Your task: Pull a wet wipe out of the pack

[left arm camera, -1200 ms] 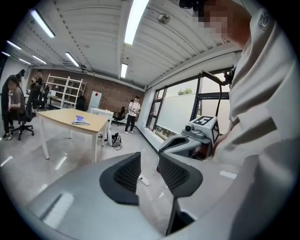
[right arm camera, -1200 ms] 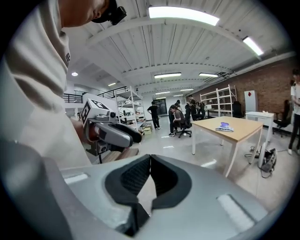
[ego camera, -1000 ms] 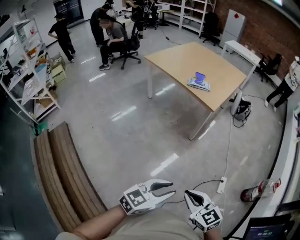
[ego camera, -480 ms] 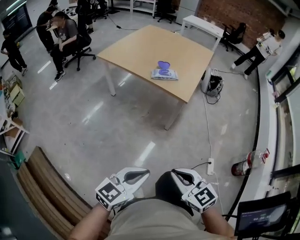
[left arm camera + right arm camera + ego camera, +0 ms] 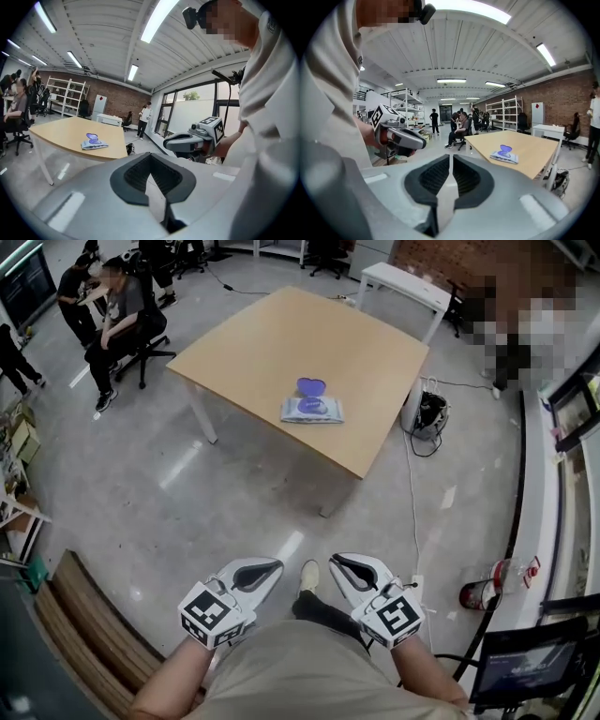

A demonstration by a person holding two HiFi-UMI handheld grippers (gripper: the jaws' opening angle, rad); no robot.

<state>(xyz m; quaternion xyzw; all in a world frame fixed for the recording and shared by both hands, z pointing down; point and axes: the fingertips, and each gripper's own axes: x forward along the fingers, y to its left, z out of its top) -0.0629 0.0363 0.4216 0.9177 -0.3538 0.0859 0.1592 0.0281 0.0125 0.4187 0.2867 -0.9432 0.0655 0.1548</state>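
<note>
Wet wipe pack [image 5: 312, 410]: lies flat on the wooden table [image 5: 281, 334], towards the edge that faces the person; no wipe is drawn out yet

Lid [image 5: 310, 387]: purple, flipped up and standing on the pack's far side; so the opening looks bared to an approach from this side, though the slot itself is too small to make out

Long axis: the pack's long side runs left to right across the head view, roughly along the table's near edge

Direction: straight ahead and well apart from both grippers, across bare grey floor [image 5: 234, 493]; in the head view it sits about on the line between them

Left gripper [image 5: 277, 564]: jaws together, nothing between the pads; held low in front of the body

Right gripper [image 5: 335, 560]: jaws drawn together too, empty; just beside the left one, at the same height

Nearer hand: no clear difference; either could lead

Judgement: the task proper has not begun; the approach comes first; then, probably, one gripper steadies the pack while the other pinches the wipe

Surroundings: seated people [image 5: 117, 315] well off at far left
</note>
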